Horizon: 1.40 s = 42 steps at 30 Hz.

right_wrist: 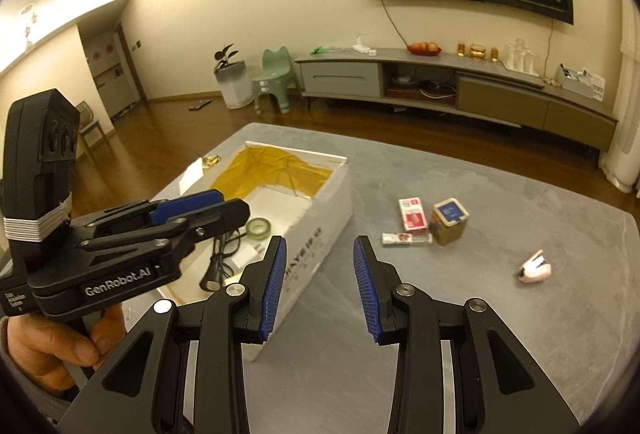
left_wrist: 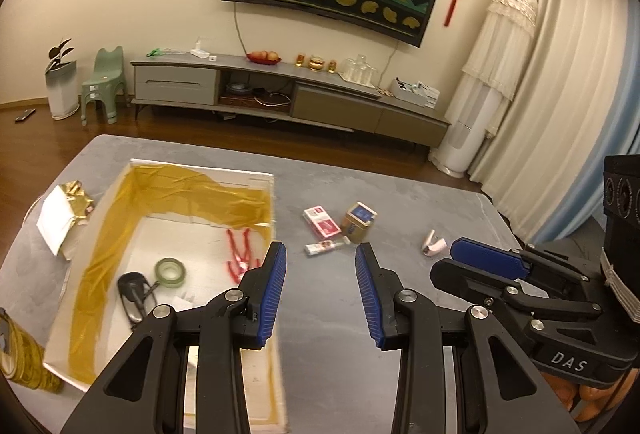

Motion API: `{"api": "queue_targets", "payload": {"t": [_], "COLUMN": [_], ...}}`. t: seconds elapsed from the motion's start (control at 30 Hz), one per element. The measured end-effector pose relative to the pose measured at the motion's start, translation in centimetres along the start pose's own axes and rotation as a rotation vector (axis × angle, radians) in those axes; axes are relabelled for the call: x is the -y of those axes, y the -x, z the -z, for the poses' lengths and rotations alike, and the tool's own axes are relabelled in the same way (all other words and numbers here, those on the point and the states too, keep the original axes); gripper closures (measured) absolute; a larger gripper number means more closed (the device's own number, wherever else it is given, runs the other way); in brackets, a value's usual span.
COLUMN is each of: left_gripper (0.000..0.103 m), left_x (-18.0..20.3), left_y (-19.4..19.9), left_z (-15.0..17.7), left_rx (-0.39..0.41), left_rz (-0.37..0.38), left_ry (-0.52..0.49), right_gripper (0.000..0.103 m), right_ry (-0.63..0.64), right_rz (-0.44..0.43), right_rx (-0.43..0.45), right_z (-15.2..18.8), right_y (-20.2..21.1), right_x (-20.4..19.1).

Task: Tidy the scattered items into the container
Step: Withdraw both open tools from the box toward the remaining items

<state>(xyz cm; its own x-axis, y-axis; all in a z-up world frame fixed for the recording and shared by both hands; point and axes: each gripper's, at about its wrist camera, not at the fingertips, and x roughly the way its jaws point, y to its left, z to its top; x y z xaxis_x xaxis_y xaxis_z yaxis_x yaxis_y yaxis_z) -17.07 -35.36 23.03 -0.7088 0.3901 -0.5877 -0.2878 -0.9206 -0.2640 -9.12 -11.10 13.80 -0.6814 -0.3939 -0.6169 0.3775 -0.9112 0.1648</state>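
A white box lined with gold foil stands on the grey table. Inside lie a roll of green tape, a black clip, a red string ornament and a black cable. On the table right of the box are a red-and-white pack, a gold tin with a blue label, a small tube and a pink stapler. My left gripper hangs open over the box's right wall. My right gripper is open and empty.
A crumpled gold-and-white wrapper lies left of the box, and a gold bag sits at the near left. A person's hand holds the left gripper's handle. A TV cabinet lines the far wall beyond the table's far edge.
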Motion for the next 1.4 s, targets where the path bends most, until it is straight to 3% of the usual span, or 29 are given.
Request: {"api": "queue_targets", "payload": {"t": [0.6,1.2,1.4], "left_gripper": [0.065,0.056,0.050], "left_x": [6.4,6.9,6.5], "left_y": [-9.1,-17.6,-20.7], "left_z": [1.4,2.4,2.2], "left_rx": [-0.123,-0.209,-0.220], "left_rz": [0.020,-0.024,-0.070], "left_ry": [-0.074,-0.067,-0.083], "right_gripper": [0.065,0.065,0.064], "right_ry": [-0.129,-0.245,-0.283], "right_rz": [0.074,0.116,0.171], "right_rx": [-0.014,-0.099,-0.122], "right_z": [2.5,5.2,5.8], "right_y": [1.9,-3.6,-5.2], "right_x": [9.1,17.0,20.5]}}
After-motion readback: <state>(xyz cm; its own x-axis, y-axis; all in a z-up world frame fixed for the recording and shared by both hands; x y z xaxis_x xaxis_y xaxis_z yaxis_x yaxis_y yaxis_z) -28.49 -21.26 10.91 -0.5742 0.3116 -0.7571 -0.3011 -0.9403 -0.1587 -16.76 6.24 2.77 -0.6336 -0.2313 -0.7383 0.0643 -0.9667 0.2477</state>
